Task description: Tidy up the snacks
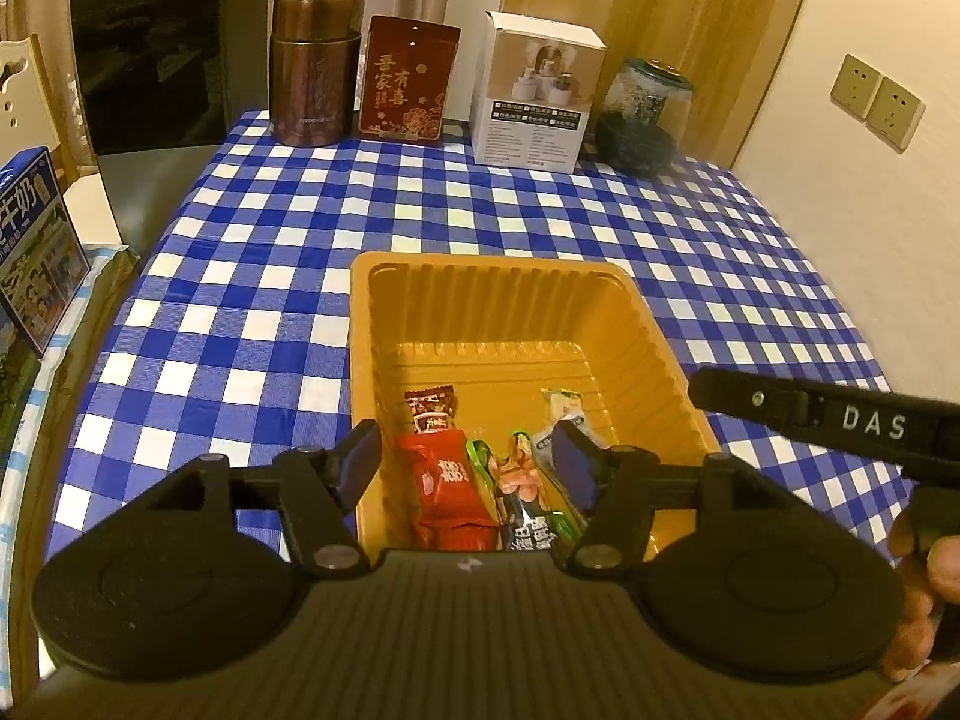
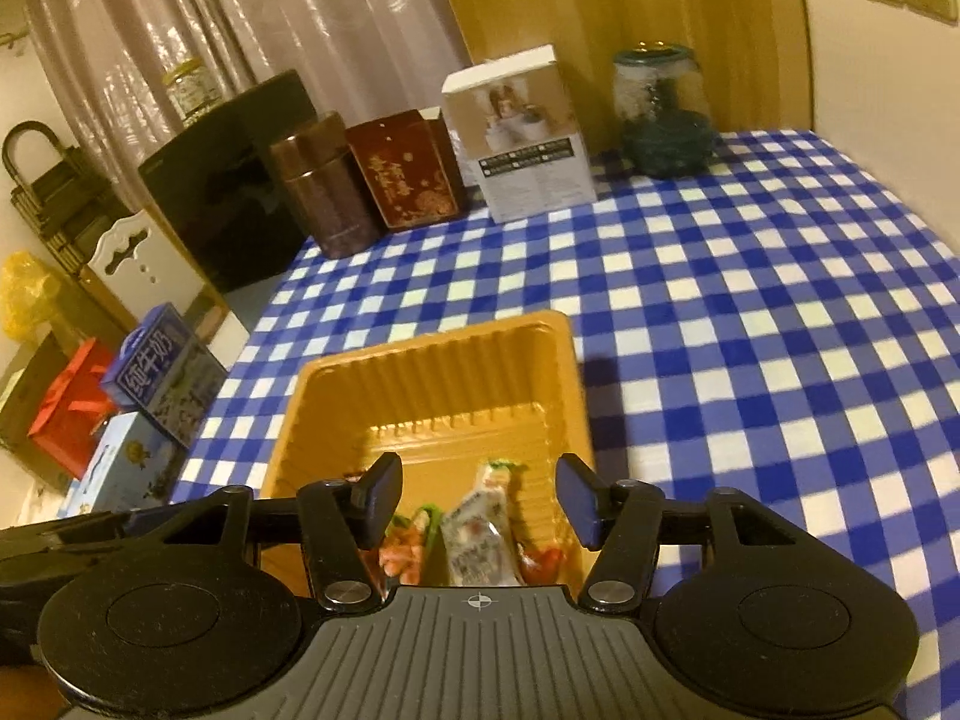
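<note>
Left gripper (image 1: 471, 468) and right gripper (image 2: 478, 504) both parted about halfway above the orange tray (image 1: 516, 285), gripping nothing. Blue-and-white checked tablecloth (image 1: 690, 252) beneath; brown canister (image 1: 315, 69), red pouch (image 1: 408, 84), white box (image 1: 534, 93) along the far edge. Inside the tray: red snack packet (image 1: 447, 489), white packet (image 2: 480, 546), other wrapped snacks (image 1: 522, 480).

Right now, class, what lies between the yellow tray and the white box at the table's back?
Only bare checked tablecloth between yellow tray and white box, in both views.

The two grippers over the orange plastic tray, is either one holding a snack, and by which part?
Nothing is held. The left gripper and right gripper are both open above the snack packets lying in the orange plastic tray.
</note>
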